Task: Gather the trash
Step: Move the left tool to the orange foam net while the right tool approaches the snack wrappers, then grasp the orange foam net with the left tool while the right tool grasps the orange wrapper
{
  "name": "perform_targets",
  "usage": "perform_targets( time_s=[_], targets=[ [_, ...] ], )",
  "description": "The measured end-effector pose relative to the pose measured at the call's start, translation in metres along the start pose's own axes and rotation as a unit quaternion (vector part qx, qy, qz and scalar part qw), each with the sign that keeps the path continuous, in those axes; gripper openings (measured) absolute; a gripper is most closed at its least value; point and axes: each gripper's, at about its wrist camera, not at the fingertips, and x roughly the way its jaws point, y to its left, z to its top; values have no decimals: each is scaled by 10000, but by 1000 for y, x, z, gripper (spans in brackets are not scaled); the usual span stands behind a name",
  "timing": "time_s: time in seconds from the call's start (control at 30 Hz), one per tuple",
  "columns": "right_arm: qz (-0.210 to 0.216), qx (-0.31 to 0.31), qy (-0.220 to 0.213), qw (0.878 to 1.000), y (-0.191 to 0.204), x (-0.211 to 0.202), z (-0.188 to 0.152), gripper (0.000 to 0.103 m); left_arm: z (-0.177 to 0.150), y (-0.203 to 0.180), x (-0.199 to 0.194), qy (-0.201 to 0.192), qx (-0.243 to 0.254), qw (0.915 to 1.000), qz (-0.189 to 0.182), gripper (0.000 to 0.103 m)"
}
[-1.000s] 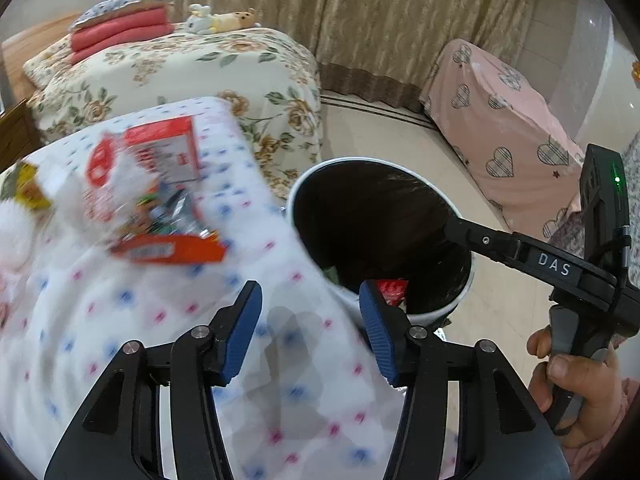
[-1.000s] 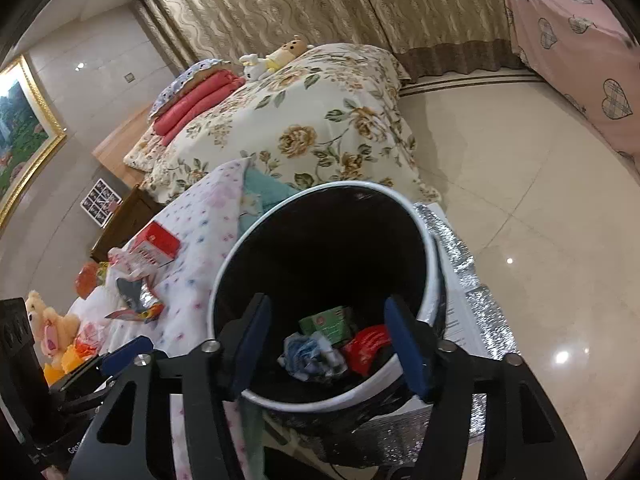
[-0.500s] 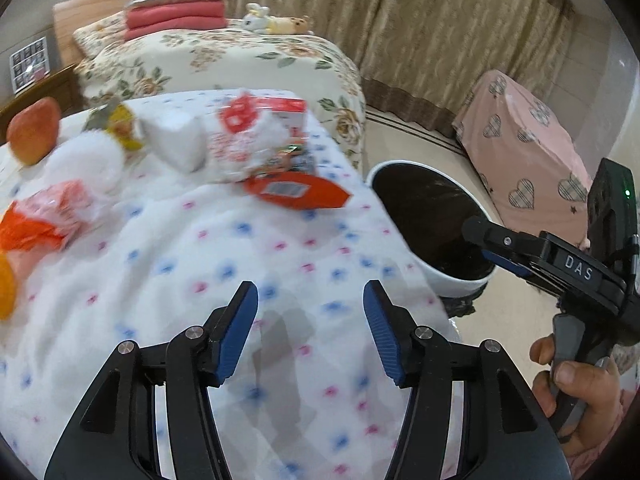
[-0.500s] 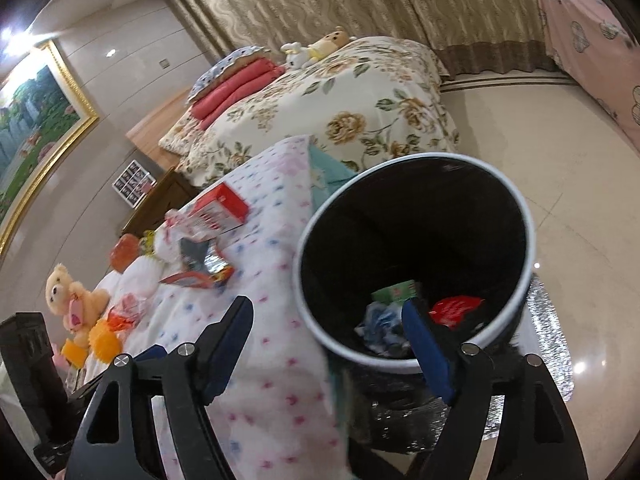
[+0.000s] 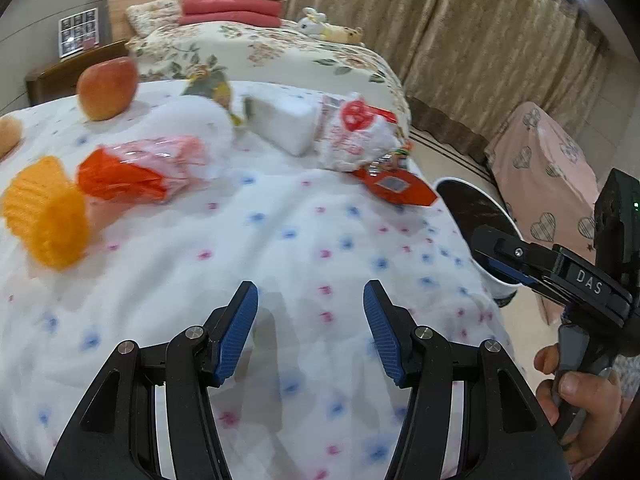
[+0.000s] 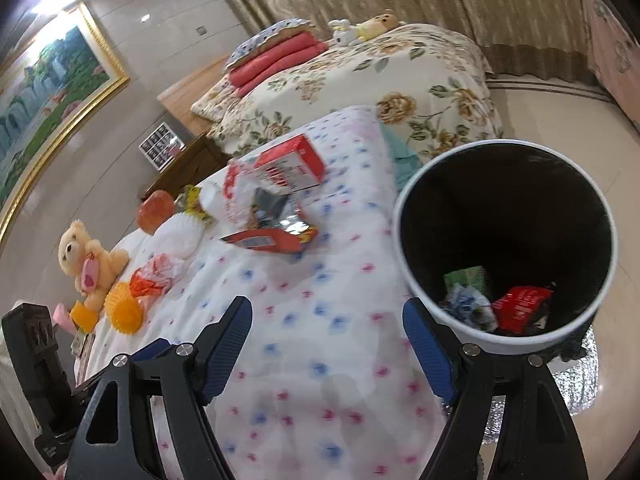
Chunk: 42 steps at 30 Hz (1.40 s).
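- Grippers first, nearest the cameras: the left gripper (image 5: 310, 312) hangs over bare dotted cloth with its blue pads apart and nothing between them, touching nothing.
- The right gripper (image 6: 328, 344) also stands empty; its jaws have just been opening, and they are now spread wider than the left pair, with only cloth showing in the gap. In the left wrist view it sits at about four o'clock, gripped by a hand (image 5: 576, 404).
- Just beyond, at two o'clock in the right wrist view, the trash bin (image 6: 504, 240) stands on the floor right beside the bed's edge, probably so that litter can be dropped straight in. Green, blue and red scraps (image 6: 496, 300) already lie at its bottom.
- Farther up the dotted bedspread (image 5: 280, 248), the remaining trash lies at twelve to one o'clock in the left view: an orange wrapper (image 5: 400, 190) near the edge, then a crumpled white-and-red bag (image 5: 352, 136) and a white box (image 5: 280, 120) touching it.
- At ten o'clock lie an orange-and-pink packet (image 5: 136, 172) and a yellow spiky ball (image 5: 48, 216); whether these count as trash I cannot tell.
- Farthest on this bed, an apple (image 5: 107, 88) and a teddy bear (image 6: 86, 260) look like keepers.
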Motion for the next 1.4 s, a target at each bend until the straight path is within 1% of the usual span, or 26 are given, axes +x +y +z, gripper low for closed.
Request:
perform_targets(
  time_s=[0.17,0.37,0.47,0.63,0.77,0.93,1.07,1.23,1.3,1.37,1.4],
  targets=[
    [58,-149,49,9999,15,9,2,83,-4,23,-10,-55,-204,9996,196,57],
    [117,-272,110,9995,28,19,4,83,-9,56,-18,-78,-498,9971,573,62],
    [133,-337,132,9993,34,24,5,83,-10,71,-21,-79,-626,9954,726,63],
    [128,-380,170,9991,38,33,8,83,-3,92,-24,-81,-663,9927,1001,64],
    [102,-414,192,9989,39,40,13,83,2,111,-26,-97,-727,9904,1170,67],
    [22,-464,206,9987,39,51,20,83,7,132,-26,-111,-888,9872,1317,67],
    [7,-506,186,9985,39,57,25,83,11,141,-23,-125,-918,9858,1399,67],
    [-103,-668,185,9975,44,65,32,82,17,143,-21,-215,-886,9858,1407,67],
    [-102,-697,209,9973,45,68,32,81,18,142,-20,-241,-848,9867,1369,62],
    [-104,-728,232,9970,46,70,33,73,18,141,-18,-225,-831,9878,1297,47],
    [-113,-750,249,9968,47,71,33,67,18,141,-17,-213,-833,9883,1258,33]
  ],
)
